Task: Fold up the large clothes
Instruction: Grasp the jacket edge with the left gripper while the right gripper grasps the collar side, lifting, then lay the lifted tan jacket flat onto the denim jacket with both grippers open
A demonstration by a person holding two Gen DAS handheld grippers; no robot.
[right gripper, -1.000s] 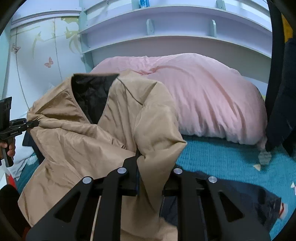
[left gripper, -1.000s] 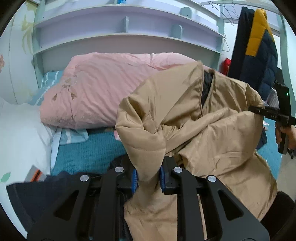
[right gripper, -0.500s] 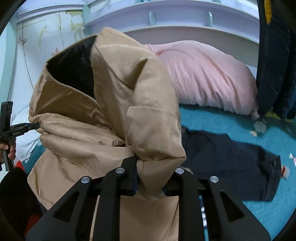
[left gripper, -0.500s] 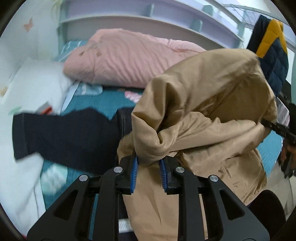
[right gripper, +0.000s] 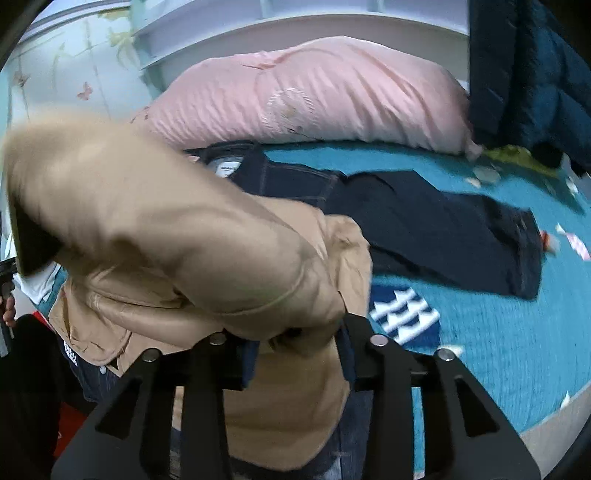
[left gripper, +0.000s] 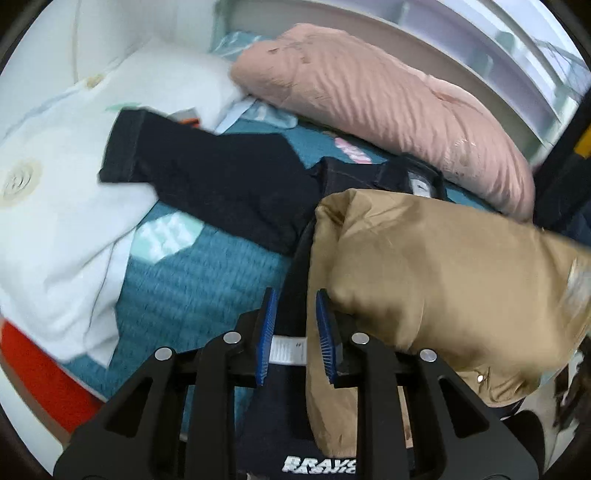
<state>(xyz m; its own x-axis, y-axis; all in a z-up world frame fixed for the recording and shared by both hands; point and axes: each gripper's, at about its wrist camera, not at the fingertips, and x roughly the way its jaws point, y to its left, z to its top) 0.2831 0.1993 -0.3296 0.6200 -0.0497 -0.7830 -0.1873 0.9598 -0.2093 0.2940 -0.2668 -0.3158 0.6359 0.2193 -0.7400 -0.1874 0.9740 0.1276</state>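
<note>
bed [right gripper: 517,350]: teal knit cover, fills most of both views, everything else is lying on it
pink duvet [left gripper: 388,99]: big bunched-up roll along the head edge of the bed, right under the pale shelves [right gripper: 295,22]
white bedding [left gripper: 55,206]: heaped on the bed's left edge in the left view, one trouser leg runs up onto it
jacket [left gripper: 424,277]: tan, padded, folded over into a fat lump near the foot edge of the bed, partly lying on the dark trousers; dark lining peeks out at its left end in the right view
trousers [right gripper: 424,221]: dark navy jeans spread flat across the middle of the bed, waistband with a white label up near the duvet, the jacket covers part of them
hanging coat [right gripper: 535,74]: dark blue puffer at the bed's right edge, a bit of yellow on it in the left view
left gripper [left gripper: 291,325]: blue pads apart, nothing pinched, jacket sits just to its right and brushes the right pad, a white tag shows in the gap
right gripper [right gripper: 295,354]: jacket fabric bulges over and between the fingers, they look spread wide; honestly can't tell if it's gripping or let go
</note>
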